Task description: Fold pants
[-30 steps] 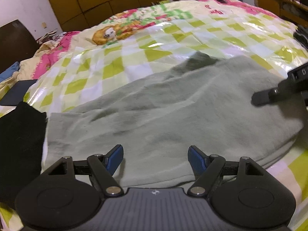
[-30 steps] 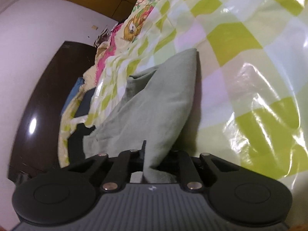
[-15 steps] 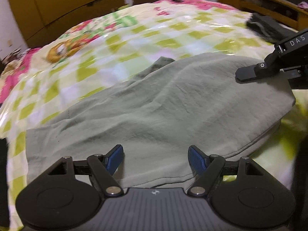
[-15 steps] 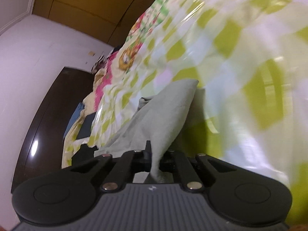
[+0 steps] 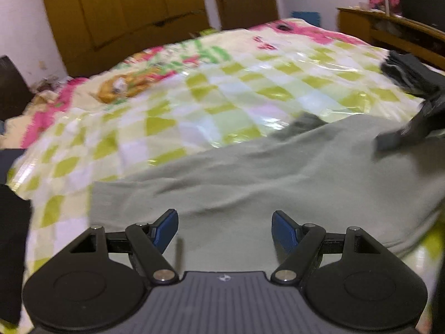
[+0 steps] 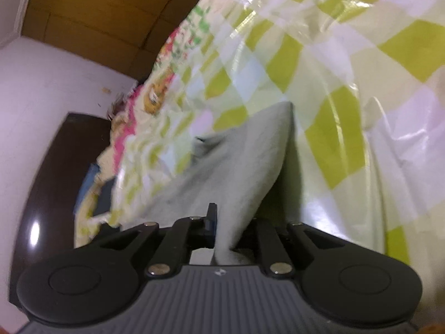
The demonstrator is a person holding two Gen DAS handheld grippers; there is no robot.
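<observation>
Grey-green pants [image 5: 264, 181] lie spread on the checked bed cover [image 5: 211, 89]. My left gripper [image 5: 224, 226] is open and empty, its blue fingertips [image 5: 167, 224] hovering just over the near edge of the pants. My right gripper [image 6: 225, 231] is shut on a fold of the pants [image 6: 244, 156] and lifts that edge off the cover. The right gripper also shows at the right edge of the left wrist view [image 5: 408, 130], blurred, over the pants' right end.
A black cloth [image 5: 12, 245] lies at the left edge of the bed. A dark garment [image 5: 408, 69] lies at the far right. Wooden wardrobe doors [image 5: 125, 14] and a wooden shelf [image 5: 389, 30] stand behind. A dark headboard [image 6: 55, 172] stands left.
The left gripper's view has swung left and tilted up; it stays open over the near edge. The right gripper keeps its hold on the pants and has shifted, with motion blur.
</observation>
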